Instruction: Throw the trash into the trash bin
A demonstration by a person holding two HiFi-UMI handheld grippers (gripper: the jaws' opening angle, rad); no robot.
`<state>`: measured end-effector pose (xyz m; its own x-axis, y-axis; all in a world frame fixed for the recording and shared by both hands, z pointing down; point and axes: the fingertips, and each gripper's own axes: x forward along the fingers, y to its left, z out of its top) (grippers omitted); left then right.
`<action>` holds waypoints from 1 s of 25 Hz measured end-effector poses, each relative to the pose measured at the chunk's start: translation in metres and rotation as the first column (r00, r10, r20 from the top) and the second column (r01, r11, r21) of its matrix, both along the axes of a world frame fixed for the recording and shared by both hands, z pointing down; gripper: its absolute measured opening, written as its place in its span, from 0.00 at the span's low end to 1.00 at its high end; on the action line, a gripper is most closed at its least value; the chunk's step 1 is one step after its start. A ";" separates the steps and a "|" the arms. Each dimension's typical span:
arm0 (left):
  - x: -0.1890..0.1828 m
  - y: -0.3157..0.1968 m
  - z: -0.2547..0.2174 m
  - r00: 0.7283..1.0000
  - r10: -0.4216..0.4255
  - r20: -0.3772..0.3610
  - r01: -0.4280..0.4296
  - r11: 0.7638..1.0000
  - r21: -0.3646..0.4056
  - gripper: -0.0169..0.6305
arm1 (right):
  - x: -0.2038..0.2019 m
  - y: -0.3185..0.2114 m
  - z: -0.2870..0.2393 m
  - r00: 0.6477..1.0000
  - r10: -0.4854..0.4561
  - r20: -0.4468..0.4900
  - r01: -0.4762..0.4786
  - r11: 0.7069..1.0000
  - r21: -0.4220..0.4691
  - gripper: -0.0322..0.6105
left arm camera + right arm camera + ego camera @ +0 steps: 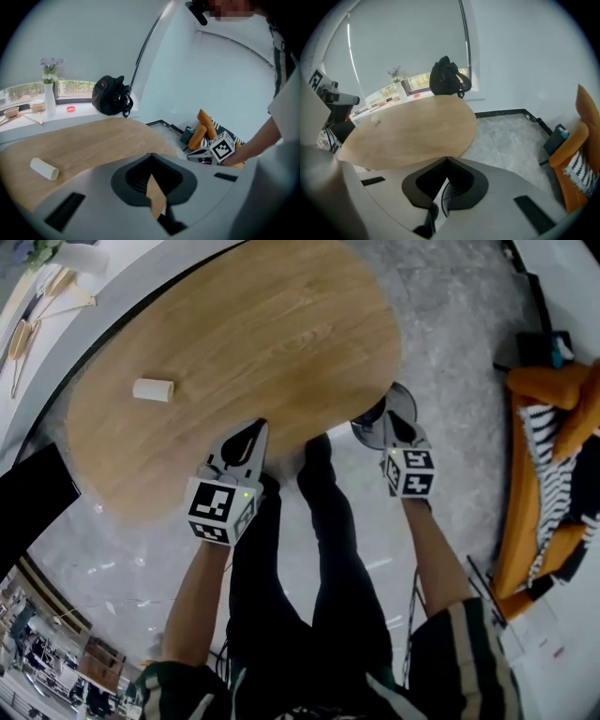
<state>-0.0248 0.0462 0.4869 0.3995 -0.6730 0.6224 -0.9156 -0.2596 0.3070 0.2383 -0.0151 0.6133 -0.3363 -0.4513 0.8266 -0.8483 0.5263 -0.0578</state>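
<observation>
Left gripper closed, empty; right gripper closed, empty; paper roll on table.

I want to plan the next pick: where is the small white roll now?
In the head view the small white roll lies on the left part of the wooden table, beyond the left gripper.

One wooden table, one white roll lying on it, one black backpack, one vase of flowers.
</observation>
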 end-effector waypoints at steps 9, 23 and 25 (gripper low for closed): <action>-0.085 0.024 -0.031 0.982 -0.190 0.007 0.189 0.981 0.048 0.02 | -0.133 -0.024 -0.055 0.982 -0.162 0.098 0.154 0.985 0.079 0.05; -0.230 0.116 -0.025 0.872 -0.489 0.022 0.488 0.872 0.034 0.02 | -0.390 0.015 -0.085 0.782 -0.605 0.152 0.572 0.793 0.211 0.08; -0.243 0.128 -0.022 0.854 -0.521 0.021 0.520 0.854 0.027 0.02 | -0.420 0.030 -0.081 0.743 -0.650 0.158 0.622 0.758 0.194 0.23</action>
<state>-0.2674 0.1745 0.4650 -0.0288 -0.7905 0.6118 -0.9263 0.2511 0.2809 -0.1816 0.0146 0.5322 -0.7342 -0.1613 0.6595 -0.2887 0.9533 -0.0882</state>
